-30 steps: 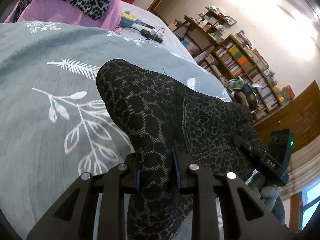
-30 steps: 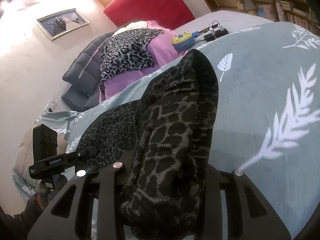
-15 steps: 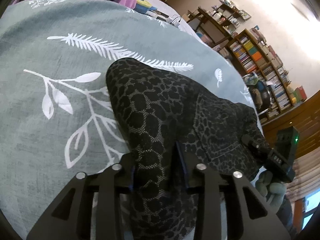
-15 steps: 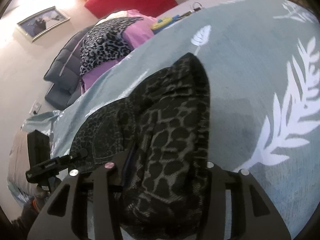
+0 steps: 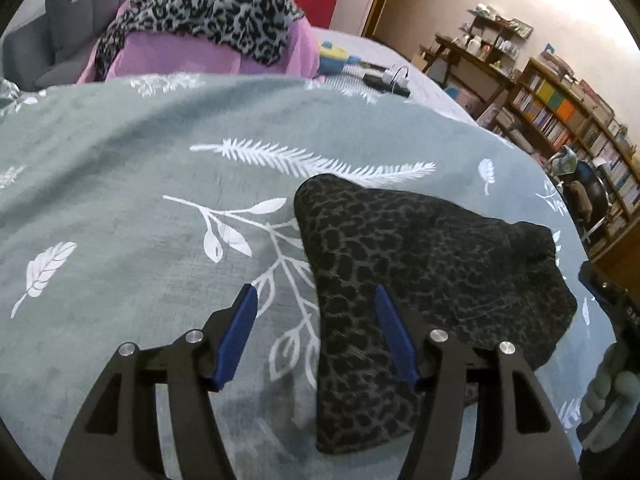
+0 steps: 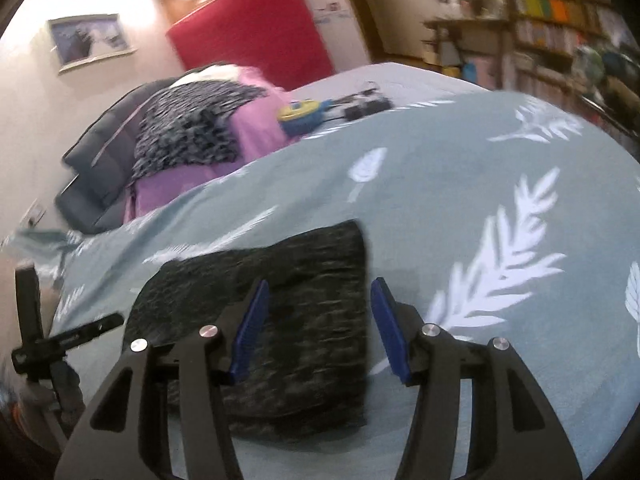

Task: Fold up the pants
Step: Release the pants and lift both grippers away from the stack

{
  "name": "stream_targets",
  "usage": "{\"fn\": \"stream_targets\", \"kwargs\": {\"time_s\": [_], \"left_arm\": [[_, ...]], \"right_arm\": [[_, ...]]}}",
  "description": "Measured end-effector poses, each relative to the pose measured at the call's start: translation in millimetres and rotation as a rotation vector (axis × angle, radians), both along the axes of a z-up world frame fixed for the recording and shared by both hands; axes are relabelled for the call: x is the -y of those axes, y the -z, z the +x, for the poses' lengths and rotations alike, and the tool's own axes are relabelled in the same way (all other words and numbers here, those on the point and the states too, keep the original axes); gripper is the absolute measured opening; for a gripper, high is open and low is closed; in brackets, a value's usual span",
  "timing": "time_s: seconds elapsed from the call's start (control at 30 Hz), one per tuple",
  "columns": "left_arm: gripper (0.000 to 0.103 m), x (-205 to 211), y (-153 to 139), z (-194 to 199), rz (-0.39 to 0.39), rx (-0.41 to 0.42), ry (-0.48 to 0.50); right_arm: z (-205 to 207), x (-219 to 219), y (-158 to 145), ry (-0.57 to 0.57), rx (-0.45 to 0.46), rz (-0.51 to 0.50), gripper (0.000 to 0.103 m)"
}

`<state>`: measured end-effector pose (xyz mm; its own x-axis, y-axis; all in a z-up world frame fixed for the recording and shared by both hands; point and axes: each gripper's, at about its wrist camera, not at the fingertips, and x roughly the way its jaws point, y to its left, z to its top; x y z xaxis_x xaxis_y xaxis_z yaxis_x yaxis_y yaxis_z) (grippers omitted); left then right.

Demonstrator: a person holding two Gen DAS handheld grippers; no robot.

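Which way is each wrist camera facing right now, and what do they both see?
Left wrist: on the left gripper, jaws opening, looking down on the pants lying on the blanket; a gloved hand at right.
Right wrist: on the right gripper, jaws opening, above the pants, facing the red headboard.
Shared: pants, blanket, bookshelves.

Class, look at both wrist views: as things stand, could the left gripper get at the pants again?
Probably yes. The left gripper, its jaws opening, hangs right over the pants on the blanket; the cloth's edge lies loose between the pads and nothing covers it.
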<state>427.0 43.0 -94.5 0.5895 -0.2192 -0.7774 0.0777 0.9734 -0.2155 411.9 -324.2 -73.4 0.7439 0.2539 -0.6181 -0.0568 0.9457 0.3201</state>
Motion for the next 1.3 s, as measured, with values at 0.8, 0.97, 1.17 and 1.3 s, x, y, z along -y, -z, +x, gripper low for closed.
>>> {"fn": "stream_targets", "kwargs": {"time_s": [0.8, 0.97, 1.17, 1.3], "left_arm": [[0.079, 56, 26, -13, 0.198, -0.034, 0.051], [0.087, 66, 6, -40, 0.233, 0.003, 0.074], [0.089, 84, -16, -83, 0.279, 0.062, 0.126], [0.092, 92, -35, -114, 0.305, 0.115, 0.13]], "right_arm": [[-10, -19, 30, -0.021, -0.101, -0.061, 0.07], [-46, -31, 19, -0.034, -0.096, -0.112, 0.078], [-87, -45, 4, -0.022, -0.106, -0.131, 0.083], [-110, -56, -7, -0.019, -0.091, -0.135, 0.087]]}}
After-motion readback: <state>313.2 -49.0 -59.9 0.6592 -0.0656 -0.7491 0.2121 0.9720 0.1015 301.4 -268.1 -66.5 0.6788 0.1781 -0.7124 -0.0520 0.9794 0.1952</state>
